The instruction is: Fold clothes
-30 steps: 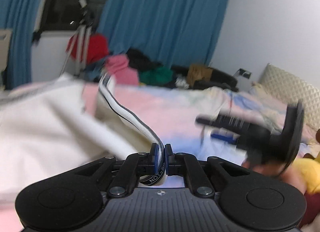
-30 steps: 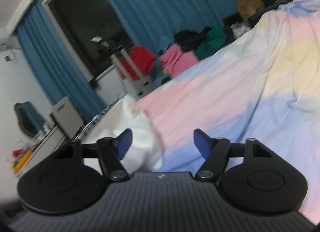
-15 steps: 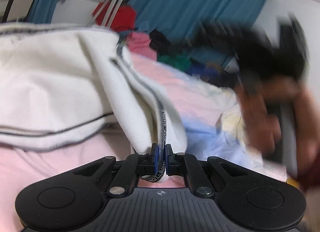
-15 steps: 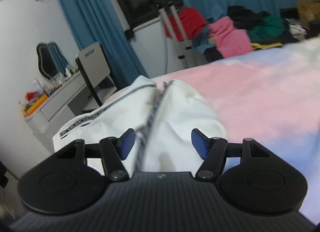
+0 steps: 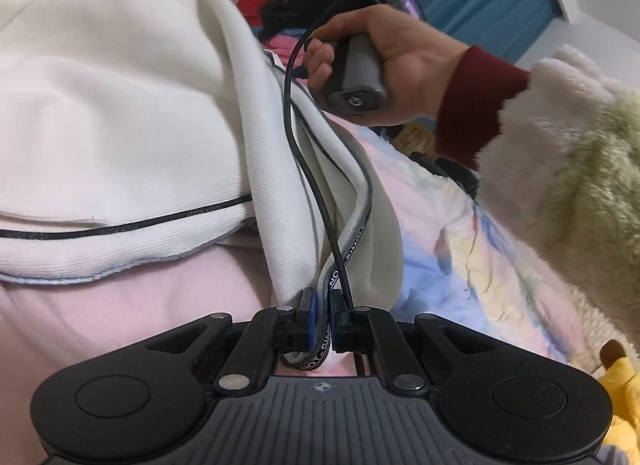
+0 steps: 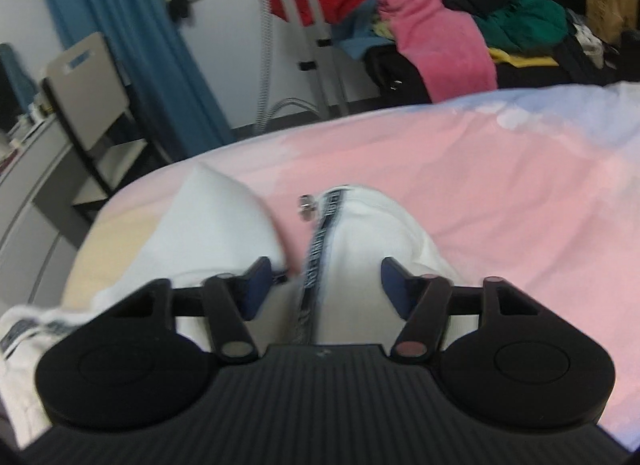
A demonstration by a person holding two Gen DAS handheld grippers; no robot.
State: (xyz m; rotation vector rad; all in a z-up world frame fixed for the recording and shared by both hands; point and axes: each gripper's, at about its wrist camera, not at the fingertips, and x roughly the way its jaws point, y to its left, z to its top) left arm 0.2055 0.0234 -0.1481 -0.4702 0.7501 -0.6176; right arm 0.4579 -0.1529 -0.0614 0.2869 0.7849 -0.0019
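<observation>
Ribbed white cloth garment (image 5: 120, 113); fluffy fleece sleeve (image 5: 568, 153); matt black plastic grippers.

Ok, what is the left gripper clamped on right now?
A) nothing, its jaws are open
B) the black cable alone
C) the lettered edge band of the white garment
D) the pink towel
C: the left gripper has its jaws pinched shut on the lettered edge band of the white garment.

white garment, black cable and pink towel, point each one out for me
white garment (image 5: 120, 113), left wrist view, broad upper panel
black cable (image 5: 316, 185), left wrist view, mid-length
pink towel (image 6: 444, 45), right wrist view, middle of the drape
</observation>
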